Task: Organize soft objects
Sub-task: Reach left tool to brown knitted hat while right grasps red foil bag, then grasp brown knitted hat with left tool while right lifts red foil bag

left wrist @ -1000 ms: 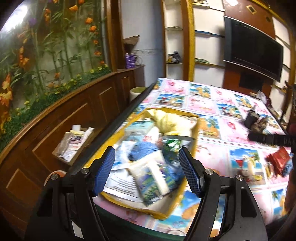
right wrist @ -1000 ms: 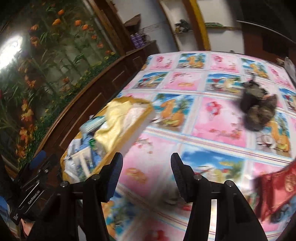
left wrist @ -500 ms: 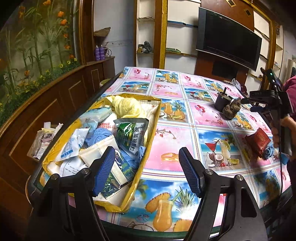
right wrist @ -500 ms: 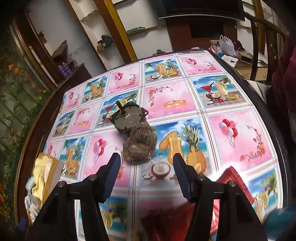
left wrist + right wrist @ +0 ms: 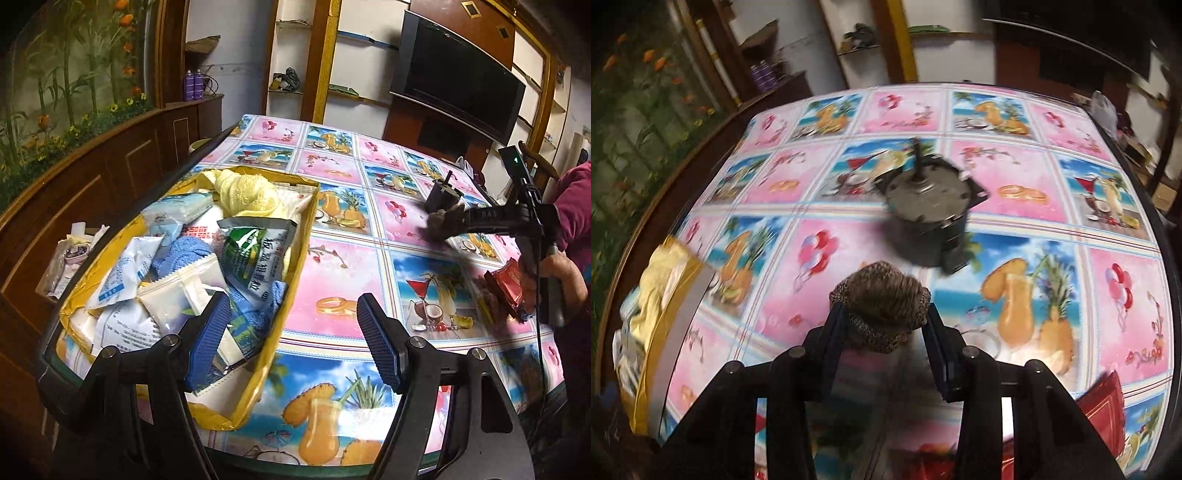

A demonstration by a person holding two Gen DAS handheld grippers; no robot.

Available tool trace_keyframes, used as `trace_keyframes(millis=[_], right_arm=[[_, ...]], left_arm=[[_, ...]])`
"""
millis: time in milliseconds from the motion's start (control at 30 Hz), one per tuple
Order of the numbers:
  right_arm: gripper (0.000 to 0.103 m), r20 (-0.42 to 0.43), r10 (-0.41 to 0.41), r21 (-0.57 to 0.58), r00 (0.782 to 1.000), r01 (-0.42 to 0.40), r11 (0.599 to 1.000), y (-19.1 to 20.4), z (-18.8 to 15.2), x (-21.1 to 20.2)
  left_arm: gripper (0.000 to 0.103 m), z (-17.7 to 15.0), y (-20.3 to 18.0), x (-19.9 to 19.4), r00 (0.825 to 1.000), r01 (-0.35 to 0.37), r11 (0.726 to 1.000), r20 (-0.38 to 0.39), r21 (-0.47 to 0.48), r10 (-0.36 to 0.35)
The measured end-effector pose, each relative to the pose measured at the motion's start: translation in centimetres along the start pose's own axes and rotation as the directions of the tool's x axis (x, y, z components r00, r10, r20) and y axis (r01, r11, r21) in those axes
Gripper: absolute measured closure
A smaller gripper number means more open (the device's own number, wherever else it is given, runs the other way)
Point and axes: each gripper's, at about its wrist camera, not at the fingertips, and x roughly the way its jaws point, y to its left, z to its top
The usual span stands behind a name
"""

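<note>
My right claw (image 5: pixel 886 328) has just been closing, and the brown knitted bundle (image 5: pixel 881 295) now sits between its jaws at lower centre of the right wrist view; the fingers (image 5: pixel 836 332) press both flanks of the bundle, so I read this as a grip on it. The frame is smeared, so I cannot tell whether the bundle has left the bench (image 5: pixel 1034 192). The dark metal motor (image 5: pixel 929 218) stands just beyond the bundle, toward upper centre; it is hard, not soft, and should stay where it is.

My left claw (image 5: pixel 293 341) hangs open and empty at lower centre of the left wrist view, over the near corner of the yellow box (image 5: pixel 295 258); that box, at left of the frame, already holds packets, a blue cloth (image 5: pixel 184 251) and a yellow cloth (image 5: pixel 247 194).

Procedure, as I judge it: hold the squeeze steady, since knit compresses and can slip; lift straight up before travelling, so the bundle does not drag the motor; carry it left across the bench to the box; release only once it is over the box, above the pile. A red packet (image 5: pixel 508 282) lies at the right edge, near my hand (image 5: pixel 554 275); its softness I cannot judge.
</note>
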Motion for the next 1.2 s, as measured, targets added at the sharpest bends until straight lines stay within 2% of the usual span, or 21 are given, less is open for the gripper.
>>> trace_keyframes(millis=[33,100,133,200,233,267,367,467,533,633,733,833,867,933,967,1000,1067,1100,1133,1200], right_arm=[[0.062,-0.042,0.053,-0.036,0.998,-0.055,0.998,1.1,-0.7,0.0],[0.061,-0.132,0.174,-0.081,0.976,-0.185,0.979,3.0,-2.4,-0.2],[0.061,-0.147,0.206,-0.109,0.967,-0.223,0.969,3.9,-3.4,-0.9],[0.059,-0.102,0.234,-0.135,0.967,-0.246,0.960,4.4,-4.7,-3.2],[0.052,-0.073,0.233,-0.128,0.970,-0.241,0.962,4.2,-5.1,-4.4],[0.045,-0.026,0.217,-0.108,0.976,-0.218,0.970,3.7,-5.5,-5.9],[0.042,0.113,0.111,-0.037,0.987,-0.107,0.994,1.1,-6.0,-10.0],[0.035,0.199,-0.052,0.035,0.979,0.046,0.998,-1.8,-6.3,-12.8],[0.031,0.203,-0.116,0.089,0.972,0.099,0.991,-3.9,-6.6,-13.3],[0.031,0.148,-0.210,0.180,0.966,0.182,0.967,-6.8,-7.0,-12.2],[0.031,0.053,-0.325,0.295,0.944,0.296,0.908,-9.3,-7.8,-10.4],[0.030,-0.118,-0.271,0.328,0.955,0.295,0.897,-10.6,-7.6,-6.8],[0.024,-0.136,-0.249,0.335,0.959,0.281,0.899,-10.5,-7.5,-6.0],[0.024,-0.091,-0.255,0.304,0.963,0.271,0.913,-9.6,-6.5,-5.6],[0.024,-0.073,-0.221,0.283,0.972,0.233,0.931,-8.9,-5.9,-5.3],[0.024,-0.062,-0.181,0.267,0.982,0.191,0.945,-8.4,-5.2,-4.9],[0.022,-0.040,-0.017,0.232,0.999,0.026,0.972,-7.6,-3.8,-3.7],[0.023,-0.024,0.068,0.236,0.997,-0.061,0.970,-7.5,-3.2,-3.4],[0.023,-0.010,0.109,0.263,0.994,-0.103,0.959,-7.6,-3.0,-3.4],[0.023,0.038,0.142,0.304,0.989,-0.147,0.941,-7.8,-3.1,-4.4]], left_arm=[[0.031,0.0,-0.2,0.1,1.000,0.008,1.000,-0.004,0.005,-0.008],[0.031,-0.1,-0.6,0.0,1.000,0.022,1.000,-0.010,0.016,-0.022],[0.031,-0.1,-0.7,0.0,0.999,0.030,0.999,-0.011,0.021,-0.030],[0.031,-0.2,-1.0,0.0,0.999,0.044,0.999,-0.017,0.028,-0.043],[0.031,-0.2,-1.2,0.1,0.999,0.050,0.998,-0.023,0.032,-0.049],[0.031,-0.3,-1.4,0.2,0.998,0.061,0.998,-0.031,0.034,-0.060],[0.031,-0.6,-1.9,0.4,0.993,0.108,0.994,-0.051,0.028,-0.106],[0.031,-0.8,-2.5,0.6,0.986,0.154,0.988,-0.066,0.027,-0.152],[0.031,-0.9,-3.0,0.8,0.981,0.177,0.984,-0.081,0.032,-0.174],[0.031,-1.1,-3.7,1.1,0.974,0.208,0.977,-0.104,0.036,-0.204],[0.031,-1.3,-4.2,1.2,0.974,0.204,0.978,-0.109,0.048,-0.197],[0.031,-1.3,-4.3,1.2,0.972,0.212,0.977,-0.117,0.041,-0.206],[0.031,-1.3,-4.3,1.2,0.971,0.216,0.976,-0.118,0.037,-0.210],[0.031,-1.3,-4.4,1.2,0.970,0.216,0.976,-0.119,0.036,-0.210],[0.031,-1.3,-4.5,1.1,0.970,0.215,0.976,-0.120,0.037,-0.209],[0.031,-1.3,-4.5,1.1,0.970,0.216,0.976,-0.121,0.038,-0.210],[0.031,-1.4,-4.7,1.0,0.968,0.223,0.974,-0.126,0.042,-0.217],[0.031,-1.4,-4.8,1.0,0.967,0.227,0.973,-0.130,0.046,-0.220],[0.031,-1.5,-4.8,1.0,0.966,0.230,0.972,-0.133,0.050,-0.222],[0.031,-1.4,-4.8,1.0,0.965,0.231,0.972,-0.136,0.052,-0.222]])
